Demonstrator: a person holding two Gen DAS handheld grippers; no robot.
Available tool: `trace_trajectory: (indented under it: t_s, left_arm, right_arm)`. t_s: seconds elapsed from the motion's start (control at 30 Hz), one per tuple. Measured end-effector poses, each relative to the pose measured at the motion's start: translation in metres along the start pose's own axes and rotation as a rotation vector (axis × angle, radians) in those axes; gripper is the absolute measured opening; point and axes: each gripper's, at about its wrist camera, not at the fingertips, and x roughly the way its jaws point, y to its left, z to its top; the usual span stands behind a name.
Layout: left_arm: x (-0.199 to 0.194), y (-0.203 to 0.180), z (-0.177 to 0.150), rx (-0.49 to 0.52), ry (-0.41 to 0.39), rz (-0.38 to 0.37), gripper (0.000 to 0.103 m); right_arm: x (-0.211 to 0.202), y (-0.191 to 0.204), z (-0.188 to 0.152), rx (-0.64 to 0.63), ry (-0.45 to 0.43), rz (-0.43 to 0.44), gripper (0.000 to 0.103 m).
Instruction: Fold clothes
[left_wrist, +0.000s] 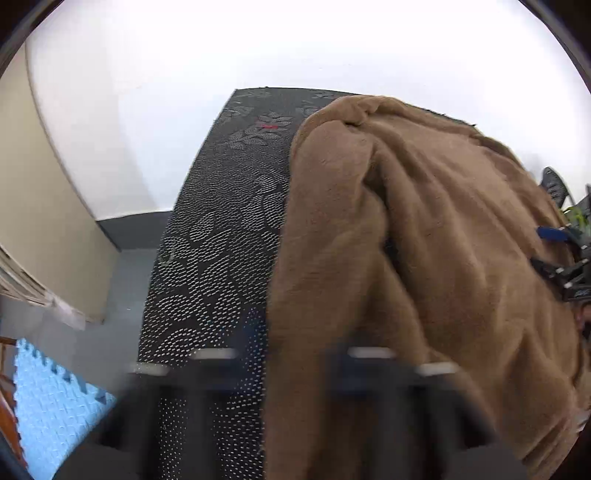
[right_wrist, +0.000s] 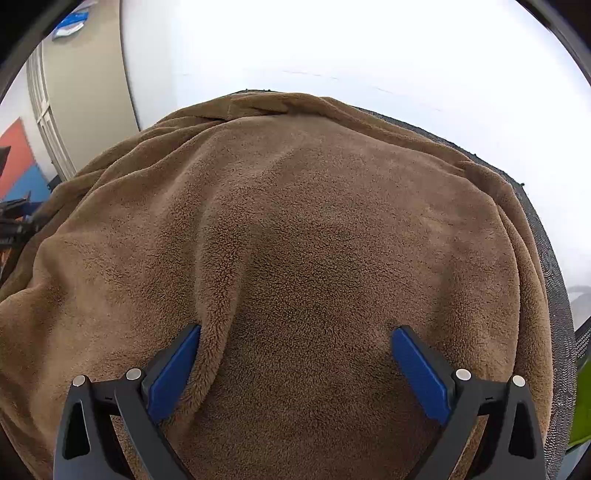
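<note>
The right gripper (right_wrist: 295, 354) is hovering with jaws wide apart over a brown fleece garment (right_wrist: 295, 229); closing here risks bunching one ridge. The left gripper (left_wrist: 295, 369) is blurred, its state unclear.

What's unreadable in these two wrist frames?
- Left tongs: motion-blurred in the left wrist view; open or shut cannot be told.
- Brown fleece garment: its type and near hem; bunched folds and the bottom edge cut it off in both views.
- Dark patterned mat: its right part lies hidden under the fleece.
- Right tongs: open over the fleece; whether the pads press into it is unclear.
</note>
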Motion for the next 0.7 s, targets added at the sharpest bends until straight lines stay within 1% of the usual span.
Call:
trace_trajectory:
  t_s: [0.07, 0.17, 0.27, 0.33, 0.4, 0.47, 0.53, 0.57, 0.63, 0.67, 0.7]
  left_arm:
    - [-0.008, 0.004, 0.007, 0.024, -0.044, 0.098, 0.011]
    - [-0.026, 0.012, 0.024, 0.022, -0.132, 0.241, 0.011]
    - [-0.053, 0.021, 0.047, 0.043, -0.241, 0.366, 0.01]
    - [-0.063, 0.024, 0.06, 0.099, -0.318, 0.437, 0.011]
    - [-0.07, 0.018, 0.063, 0.193, -0.404, 0.506, 0.012]
    - [-0.058, 0.008, 0.062, 0.325, -0.43, 0.627, 0.014]
    - [-0.035, 0.003, 0.056, 0.444, -0.387, 0.709, 0.014]
    - [-0.024, 0.004, 0.054, 0.47, -0.349, 0.715, 0.014]
    - [0.0, 0.015, 0.048, 0.486, -0.234, 0.688, 0.015]
    - [0.008, 0.022, 0.045, 0.477, -0.192, 0.685, 0.017]
    - [0.012, 0.032, 0.043, 0.445, -0.164, 0.673, 0.022]
  right_arm:
    - [0.0, 0.001, 0.0, -0.004, -0.003, -0.006, 0.102]
    - [0.001, 0.002, 0.0, -0.01, -0.007, -0.014, 0.102]
    - [0.002, 0.003, 0.001, -0.009, -0.006, -0.013, 0.102]
    - [0.002, 0.002, 0.0, -0.007, -0.005, -0.011, 0.102]
    - [0.001, 0.002, 0.0, -0.005, -0.004, -0.008, 0.102]
    - [0.001, 0.001, -0.001, -0.004, -0.003, -0.006, 0.102]
    - [0.0, 0.001, -0.001, -0.003, -0.002, -0.004, 0.102]
    - [0.0, 0.001, -0.001, -0.001, -0.001, -0.002, 0.102]
    - [0.0, 0.0, -0.001, 0.001, 0.002, 0.002, 0.102]
    - [0.001, -0.001, 0.0, 0.004, 0.004, 0.006, 0.102]
    - [0.001, -0.002, 0.0, 0.008, 0.006, 0.012, 0.102]
